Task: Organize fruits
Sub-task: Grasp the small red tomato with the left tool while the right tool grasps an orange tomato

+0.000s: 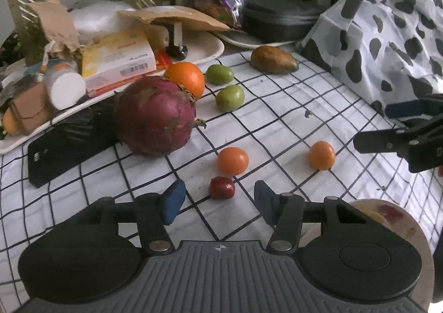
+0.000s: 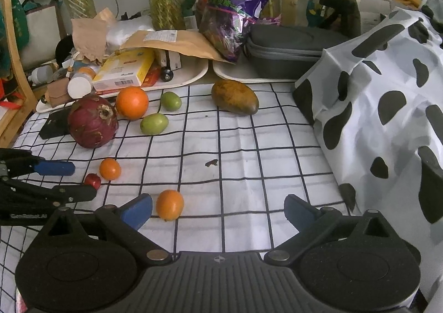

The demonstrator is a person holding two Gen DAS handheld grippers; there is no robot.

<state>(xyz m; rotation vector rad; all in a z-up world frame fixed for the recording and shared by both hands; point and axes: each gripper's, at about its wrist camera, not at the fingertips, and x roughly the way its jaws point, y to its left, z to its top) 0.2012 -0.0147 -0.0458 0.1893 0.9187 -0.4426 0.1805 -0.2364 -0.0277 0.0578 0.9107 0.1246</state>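
Left gripper (image 1: 220, 202) hangs low over the checked tablecloth (image 1: 277, 119), its jaws partly apart with nothing gripped, and the small red fruit (image 1: 222, 187) sits on the cloth right between the blue pads (image 1: 174, 202), neither one touching it. Just beyond it lies a small orange fruit (image 1: 232, 161), a second one (image 1: 322, 155) off to the right. Big dragon fruit (image 1: 155, 116) stands further back on the left, an orange (image 1: 185, 78) tucked behind it, two green fruits (image 1: 229, 98) beside that, and a mango (image 1: 274, 60) near the cloth's far edge. Over on the right gripper (image 2: 218, 209), jaws wide and empty, the near orange fruit (image 2: 169, 205) lying just inside its left pad. A round wooden board (image 1: 409, 230) peeks out at the lower right, and cluttered trays (image 1: 213, 47) line the back
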